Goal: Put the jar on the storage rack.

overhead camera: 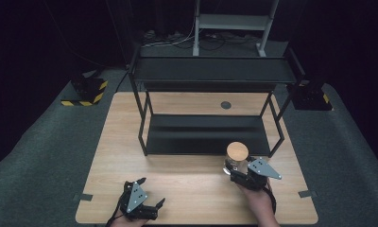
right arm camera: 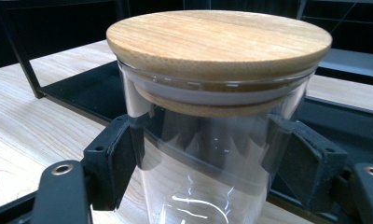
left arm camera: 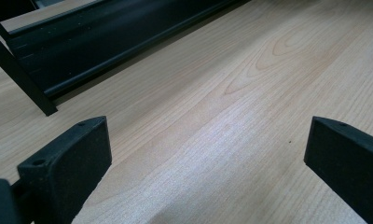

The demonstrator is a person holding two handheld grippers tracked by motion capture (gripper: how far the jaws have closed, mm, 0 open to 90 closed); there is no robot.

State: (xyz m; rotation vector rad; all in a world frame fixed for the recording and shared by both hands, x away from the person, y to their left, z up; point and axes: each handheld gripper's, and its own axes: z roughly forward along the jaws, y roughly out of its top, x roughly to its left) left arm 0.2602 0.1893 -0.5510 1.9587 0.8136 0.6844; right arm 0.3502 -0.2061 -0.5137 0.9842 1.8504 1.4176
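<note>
A clear glass jar point(right arm camera: 212, 158) with a round wooden lid point(right arm camera: 219, 39) stands upright on the tabletop point(overhead camera: 192, 182), toward its right edge and just in front of the right front leg of a black two-level metal rack point(overhead camera: 210, 127). The right gripper point(overhead camera: 239, 171) has its fingers point(right arm camera: 112, 161) pressed against the jar's glass wall on both sides, below the lid, so the jar sits clamped between them. The lid lies flat and seated on the jar's mouth. The left gripper point(overhead camera: 151, 194) rests near the tabletop's front edge, toward the left corner, well apart from the jar. Its fingers point(left arm camera: 65, 163) are spread wide with nothing between them, bare wood grain showing in the gap. The rack stands across the middle of the tabletop.
</note>
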